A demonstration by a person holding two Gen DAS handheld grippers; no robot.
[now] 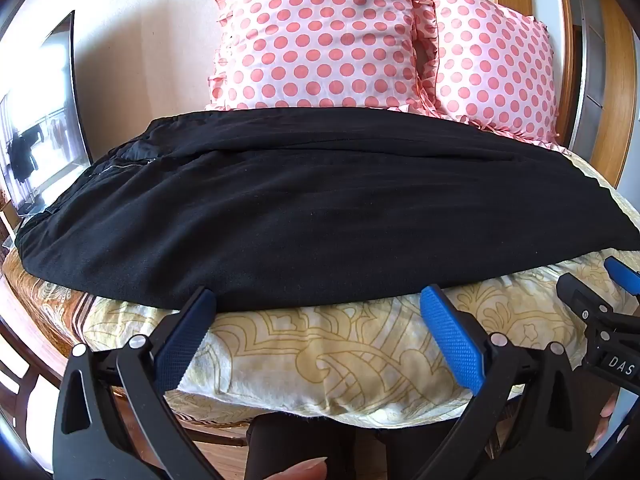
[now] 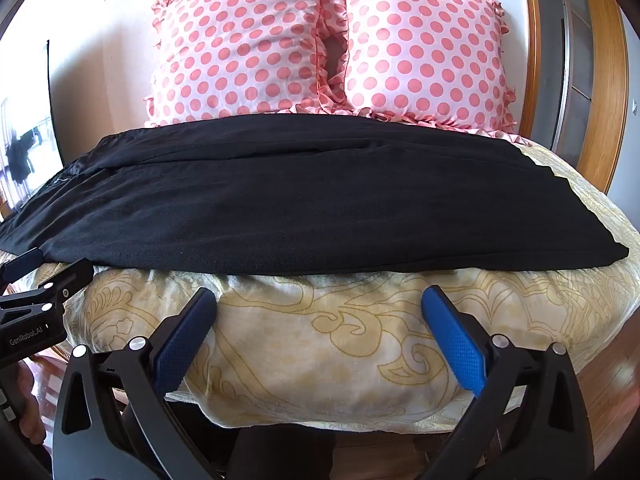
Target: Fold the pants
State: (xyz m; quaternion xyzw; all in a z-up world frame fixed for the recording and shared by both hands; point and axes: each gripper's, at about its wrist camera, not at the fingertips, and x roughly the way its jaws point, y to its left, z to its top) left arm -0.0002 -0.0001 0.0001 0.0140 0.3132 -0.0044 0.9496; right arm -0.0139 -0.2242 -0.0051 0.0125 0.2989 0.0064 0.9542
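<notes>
Black pants [image 1: 312, 200] lie lengthwise across the bed, one leg folded over the other, waistband and zipper at the left, leg ends at the right [image 2: 592, 248]. My left gripper [image 1: 320, 300] is open and empty, its fingertips at the near edge of the pants. My right gripper [image 2: 320, 300] is open and empty, a little short of the near edge of the pants [image 2: 300, 208]. Each gripper shows at the side of the other's view: the right one [image 1: 612, 288] and the left one [image 2: 36, 280].
The bed has a cream and gold patterned cover [image 1: 340, 356] with its front edge just below the grippers. Two pink polka-dot pillows [image 1: 320, 36] [image 2: 424, 52] stand behind the pants. A dark screen [image 1: 40, 120] stands at the left and a wooden door frame [image 2: 600, 80] at the right.
</notes>
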